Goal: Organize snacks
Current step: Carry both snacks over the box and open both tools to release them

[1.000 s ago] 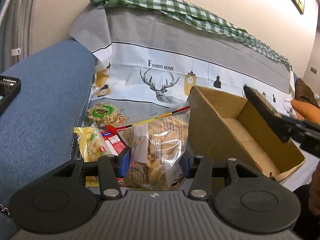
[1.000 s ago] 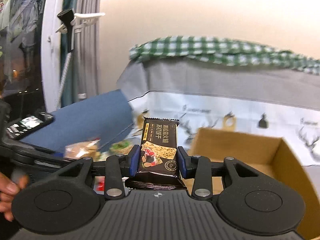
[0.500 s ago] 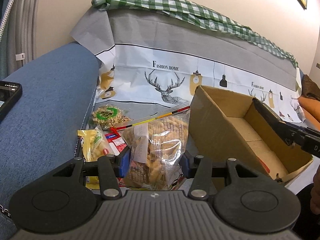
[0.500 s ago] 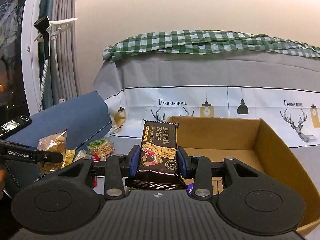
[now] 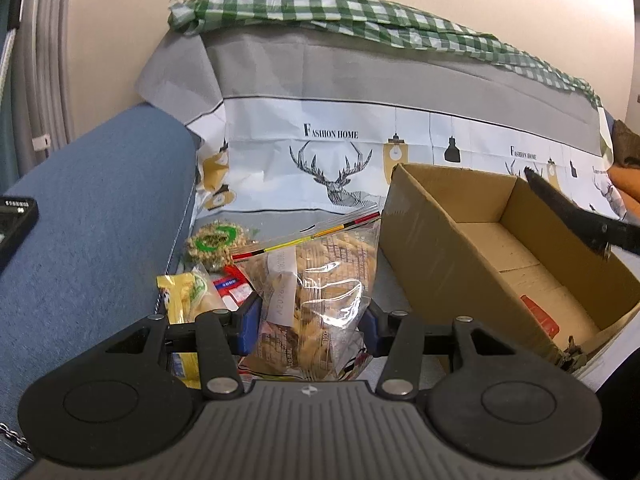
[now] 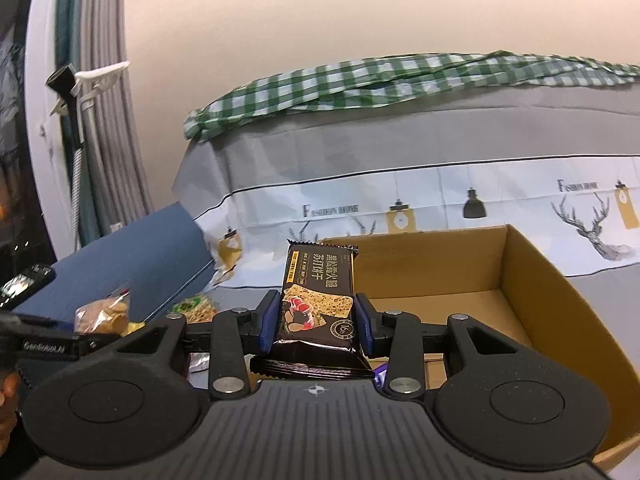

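Note:
My left gripper (image 5: pixel 310 326) is shut on a clear zip bag of beige crackers (image 5: pixel 320 280), held upright above the sofa seat just left of the open cardboard box (image 5: pixel 448 260). The black snack bar packet (image 6: pixel 318 300) stands upright in my right gripper (image 6: pixel 316 322), which is shut on it at the box's (image 6: pixel 532 280) near left edge. The right gripper's finger (image 5: pixel 576 216) shows over the box in the left wrist view. The left gripper with its cracker bag (image 6: pixel 102 314) appears at the left of the right wrist view.
On the seat left of the box lie a round green-labelled snack (image 5: pixel 212 240), a yellow packet (image 5: pixel 188 296) and a red-and-white packet (image 5: pixel 234 290). A red item (image 5: pixel 542 318) lies in the box. The blue sofa arm (image 5: pixel 96 216) carries a phone (image 5: pixel 14 220). A deer-print cloth (image 5: pixel 360 160) covers the backrest.
The right gripper with the snack bar has swung toward the box, which now fills the right of its view. In the left view its finger has slid right and lower. The cracker bag stays gripped.

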### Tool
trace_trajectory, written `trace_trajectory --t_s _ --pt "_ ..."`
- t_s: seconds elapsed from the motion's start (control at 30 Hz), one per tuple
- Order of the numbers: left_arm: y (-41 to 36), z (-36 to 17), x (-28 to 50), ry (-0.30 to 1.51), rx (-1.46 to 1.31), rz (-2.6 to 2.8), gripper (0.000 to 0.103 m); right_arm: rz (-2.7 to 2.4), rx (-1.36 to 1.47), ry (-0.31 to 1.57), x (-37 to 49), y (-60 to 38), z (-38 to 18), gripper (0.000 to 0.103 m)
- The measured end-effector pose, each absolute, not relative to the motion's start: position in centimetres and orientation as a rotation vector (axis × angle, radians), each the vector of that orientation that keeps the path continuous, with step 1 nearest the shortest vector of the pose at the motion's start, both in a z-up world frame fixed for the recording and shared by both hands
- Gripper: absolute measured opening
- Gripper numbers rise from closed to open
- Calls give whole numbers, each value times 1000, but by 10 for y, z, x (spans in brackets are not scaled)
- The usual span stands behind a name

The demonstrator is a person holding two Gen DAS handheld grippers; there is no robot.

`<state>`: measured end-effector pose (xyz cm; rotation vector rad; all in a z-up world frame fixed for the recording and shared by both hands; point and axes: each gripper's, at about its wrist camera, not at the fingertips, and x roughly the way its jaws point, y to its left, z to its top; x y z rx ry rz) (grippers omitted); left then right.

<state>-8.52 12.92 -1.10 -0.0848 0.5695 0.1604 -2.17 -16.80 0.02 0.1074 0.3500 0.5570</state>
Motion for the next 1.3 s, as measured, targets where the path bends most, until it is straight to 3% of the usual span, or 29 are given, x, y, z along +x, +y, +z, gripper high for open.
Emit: trace_trajectory --t_s 0.3,0.97,1.3 --pt "114 -2 -81 582 -88 173 55 432 209 354 -6 -195 -3 41" --pt "-29 44 -17 516 -30 -59 55 253 335 279 0 -228 -8 41" --pt "-57 48 9 517 -12 -87 54 218 375 258 -1 -237 -7 41"
